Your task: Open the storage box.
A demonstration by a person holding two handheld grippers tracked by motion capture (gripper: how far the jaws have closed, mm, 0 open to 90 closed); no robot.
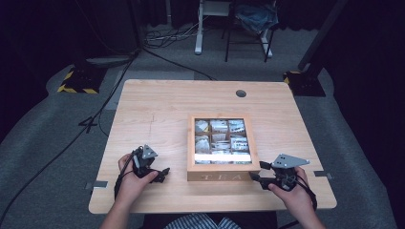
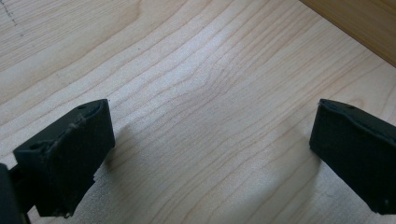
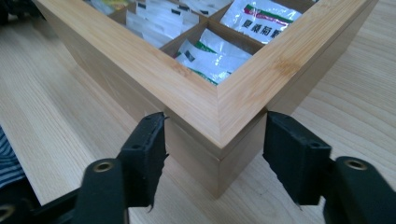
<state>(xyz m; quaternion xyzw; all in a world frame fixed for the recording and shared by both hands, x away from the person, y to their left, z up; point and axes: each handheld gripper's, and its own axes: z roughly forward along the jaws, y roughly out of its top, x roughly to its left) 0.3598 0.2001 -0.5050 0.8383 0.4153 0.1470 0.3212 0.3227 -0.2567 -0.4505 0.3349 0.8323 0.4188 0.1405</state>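
Near the table's (image 1: 143, 100) front edge, the left gripper (image 1: 162, 174) rests, jaws apart and empty. The right gripper (image 3: 212, 154) straddles the near right corner of the tea box (image 1: 222, 171), jaws apart. The box stands centre-right, looks rigid and weighty; grasp its walls.

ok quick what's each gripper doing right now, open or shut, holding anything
Left gripper: open, holding nothing, over bare table.
Right gripper: open, jaws straddling the near right corner of the wooden tea box, not clamped on it.
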